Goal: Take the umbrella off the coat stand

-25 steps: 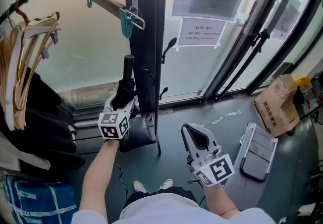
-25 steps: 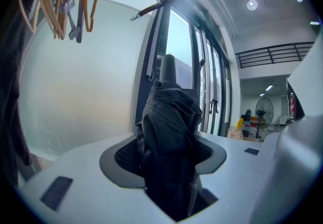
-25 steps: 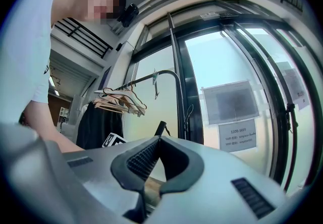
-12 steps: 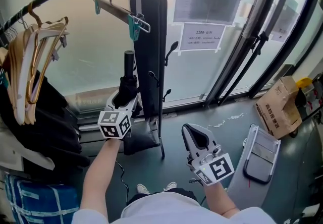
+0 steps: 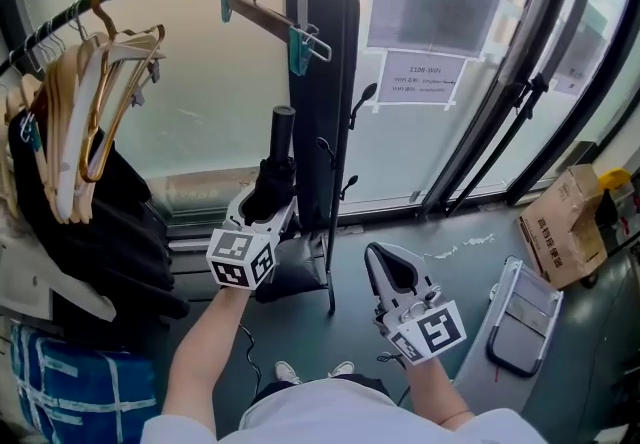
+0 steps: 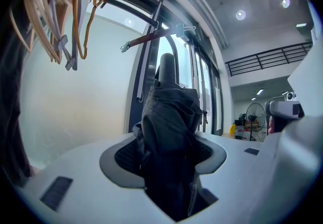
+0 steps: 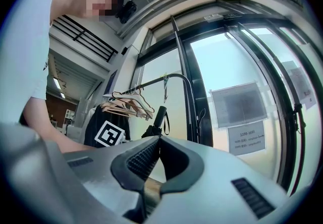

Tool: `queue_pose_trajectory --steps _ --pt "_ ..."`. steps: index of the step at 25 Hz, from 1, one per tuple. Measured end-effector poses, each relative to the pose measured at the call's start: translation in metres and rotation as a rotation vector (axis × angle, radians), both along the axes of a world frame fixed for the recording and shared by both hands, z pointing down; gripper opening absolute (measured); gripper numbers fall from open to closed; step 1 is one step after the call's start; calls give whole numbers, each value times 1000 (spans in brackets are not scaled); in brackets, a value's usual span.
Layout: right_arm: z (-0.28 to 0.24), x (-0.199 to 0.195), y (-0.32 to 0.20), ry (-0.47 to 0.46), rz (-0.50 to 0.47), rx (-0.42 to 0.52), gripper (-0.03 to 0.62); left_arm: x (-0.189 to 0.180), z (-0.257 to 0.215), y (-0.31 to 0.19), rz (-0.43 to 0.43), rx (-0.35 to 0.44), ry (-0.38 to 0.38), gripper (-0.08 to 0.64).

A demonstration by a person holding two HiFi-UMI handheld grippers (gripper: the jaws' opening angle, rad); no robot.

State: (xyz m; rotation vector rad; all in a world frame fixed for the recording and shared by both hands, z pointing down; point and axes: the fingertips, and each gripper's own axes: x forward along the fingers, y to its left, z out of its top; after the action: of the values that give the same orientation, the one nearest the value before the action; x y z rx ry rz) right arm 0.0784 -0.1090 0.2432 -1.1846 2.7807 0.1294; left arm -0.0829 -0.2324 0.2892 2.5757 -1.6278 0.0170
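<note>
A folded black umbrella stands upright in my left gripper, its round handle pointing up. It hangs just left of the black post of the coat stand, close to the post's small hooks. In the left gripper view the dark fabric of the umbrella fills the gap between the jaws of the left gripper, which are shut on it. My right gripper hovers lower at the right, shut and empty. From the right gripper the umbrella shows beyond the touching tips.
A curved rail carries wooden hangers and dark garments at the left, above a blue bag. A clip hanger hangs near the post. A cardboard box and a folded step stool sit on the floor at the right.
My left gripper has risen with the umbrella in it, still beside the post. The right gripper has hardly moved.
</note>
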Motion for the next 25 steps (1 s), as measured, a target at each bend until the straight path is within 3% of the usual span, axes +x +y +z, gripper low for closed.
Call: queue_pose_trajectory --steps 5,13,25 --pt "-6 -14 -7 -3 -28 19 18 -16 -12 17 -11 22 -26 250" --pt "-18 -29 -11 19 -38 50 18 -65 -41 54 -69 80 18 250" --pt "-43 -10 -22 42 65 93 18 -108 -38 112 -111 123 -42 250"
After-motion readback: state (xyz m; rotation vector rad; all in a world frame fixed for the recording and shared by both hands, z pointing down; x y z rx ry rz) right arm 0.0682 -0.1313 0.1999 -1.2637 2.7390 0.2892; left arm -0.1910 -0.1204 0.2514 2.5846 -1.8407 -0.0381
